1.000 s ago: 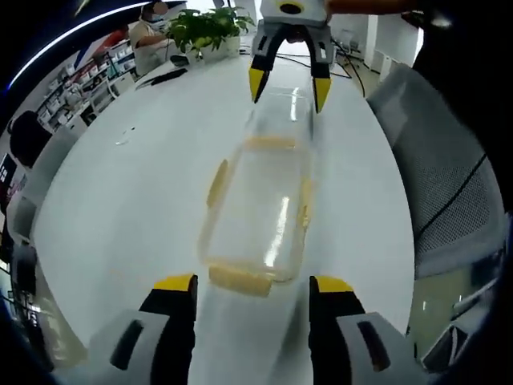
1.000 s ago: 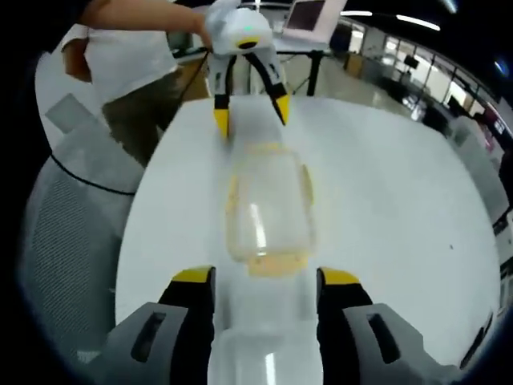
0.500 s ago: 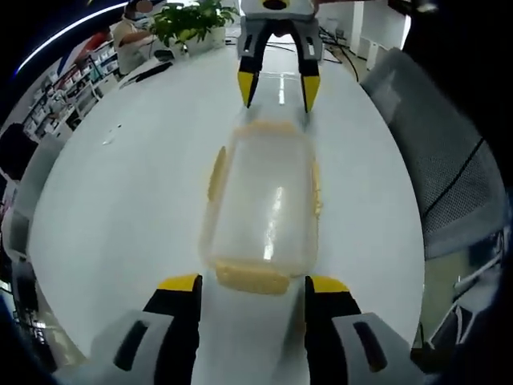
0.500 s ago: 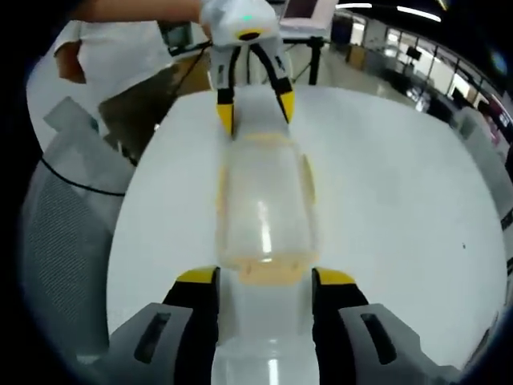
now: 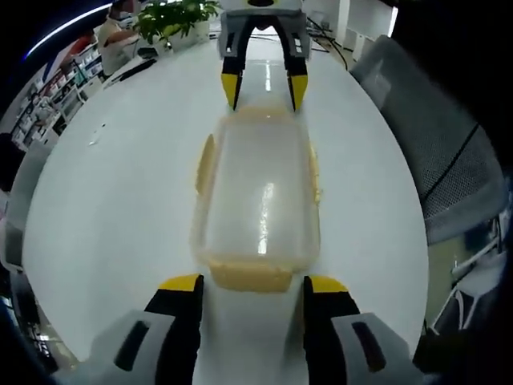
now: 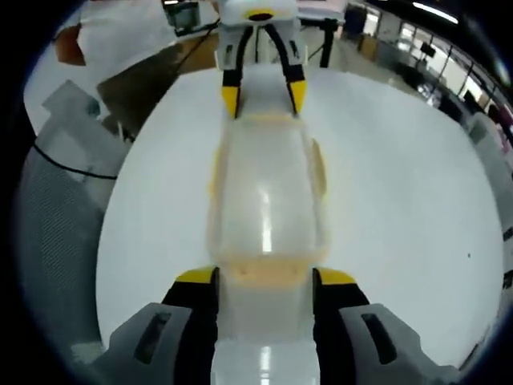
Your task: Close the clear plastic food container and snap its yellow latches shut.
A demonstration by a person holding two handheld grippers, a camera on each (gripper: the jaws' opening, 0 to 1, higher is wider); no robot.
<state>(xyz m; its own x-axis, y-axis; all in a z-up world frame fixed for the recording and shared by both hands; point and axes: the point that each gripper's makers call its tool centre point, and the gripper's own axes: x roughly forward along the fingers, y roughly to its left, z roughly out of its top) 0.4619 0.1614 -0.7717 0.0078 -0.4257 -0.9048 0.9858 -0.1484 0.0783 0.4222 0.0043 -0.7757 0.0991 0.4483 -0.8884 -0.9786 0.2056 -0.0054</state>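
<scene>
Lying lengthwise on the white worktop (image 5: pixel 104 208), the clear plastic food container (image 5: pixel 258 200) has its lid down on the base, so the closing part looks done. Its yellow latches (one at each end, one along each long side) are what remains: the near end latch (image 5: pixel 250 277) sits flared out at the rim, and the side latch (image 5: pixel 204 159) seems to stand off the wall too, though the blur leaves that uncertain.

At either end a hand-held gripper faces the other. The left hand-held gripper (image 5: pixel 250 285) has its jaws spread wide, straddling the near end latch without clasping it. The right hand-held gripper (image 6: pixel 264 279) is likewise spread apart around its end, gripping nothing.

A mesh office chair (image 5: pixel 449 160) stands beside the worktop.
</scene>
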